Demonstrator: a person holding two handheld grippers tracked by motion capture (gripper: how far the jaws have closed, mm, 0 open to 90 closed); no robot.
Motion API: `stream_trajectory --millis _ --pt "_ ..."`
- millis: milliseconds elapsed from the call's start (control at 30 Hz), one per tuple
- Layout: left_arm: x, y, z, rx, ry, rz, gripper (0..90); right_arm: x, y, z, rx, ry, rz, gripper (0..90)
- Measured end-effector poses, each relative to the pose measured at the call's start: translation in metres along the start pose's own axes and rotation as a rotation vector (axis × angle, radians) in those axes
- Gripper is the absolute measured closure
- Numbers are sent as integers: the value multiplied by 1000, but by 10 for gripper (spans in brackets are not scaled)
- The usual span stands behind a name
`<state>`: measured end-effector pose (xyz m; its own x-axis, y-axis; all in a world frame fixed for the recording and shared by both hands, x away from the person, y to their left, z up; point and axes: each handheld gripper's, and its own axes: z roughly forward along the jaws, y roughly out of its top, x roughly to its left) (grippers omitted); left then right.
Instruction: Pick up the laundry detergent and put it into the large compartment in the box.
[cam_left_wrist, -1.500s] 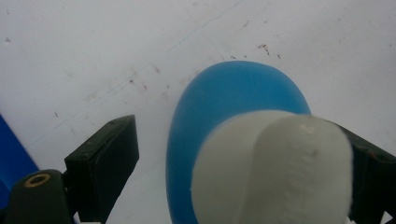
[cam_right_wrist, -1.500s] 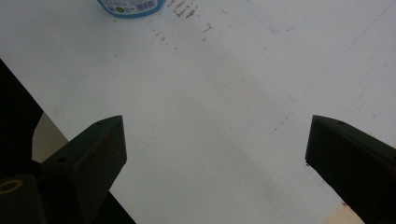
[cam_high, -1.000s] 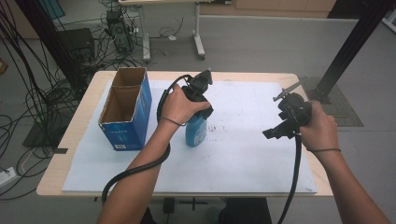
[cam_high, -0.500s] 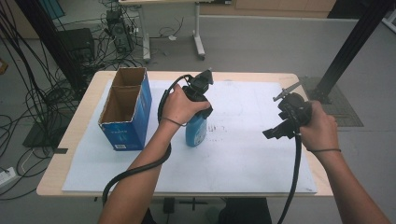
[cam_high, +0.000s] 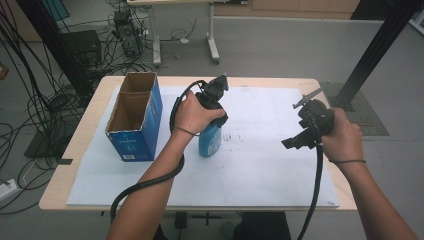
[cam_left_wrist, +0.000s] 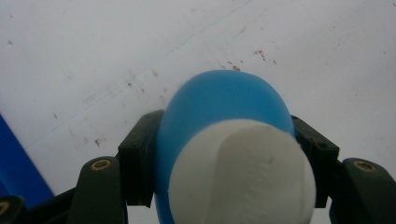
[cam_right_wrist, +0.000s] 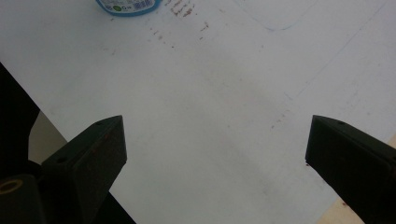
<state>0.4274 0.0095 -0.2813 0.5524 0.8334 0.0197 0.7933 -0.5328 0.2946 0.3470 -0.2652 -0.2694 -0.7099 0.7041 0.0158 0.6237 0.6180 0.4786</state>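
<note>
— What's the room like from where you sit?

— I see a grey floor (cam_high: 280, 45) and a wooden tabletop (cam_high: 90, 127) covered with a white sheet (cam_high: 260, 170). Black cables (cam_high: 30, 90) trail along the left.

— Other furniture?

— I make out a second table's white legs (cam_high: 212, 37) at the back, and a black post (cam_high: 375, 55) leaning on the right.
</note>
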Motion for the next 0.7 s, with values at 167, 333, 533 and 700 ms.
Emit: stream_trajectory --millis 167,333,533,700 --pt "0 0 0 2 -2 4 371 0 0 0 0 1 0 53" --pt "0 0 0 2 -2 2 371 1 1 1 1 2 -2 54" --pt "0 0 0 4 -2 2 371 0 1 1 0 3 -3 53" --pt "0 1 0 5 -2 2 371 0 2 1 0 3 -4 53"
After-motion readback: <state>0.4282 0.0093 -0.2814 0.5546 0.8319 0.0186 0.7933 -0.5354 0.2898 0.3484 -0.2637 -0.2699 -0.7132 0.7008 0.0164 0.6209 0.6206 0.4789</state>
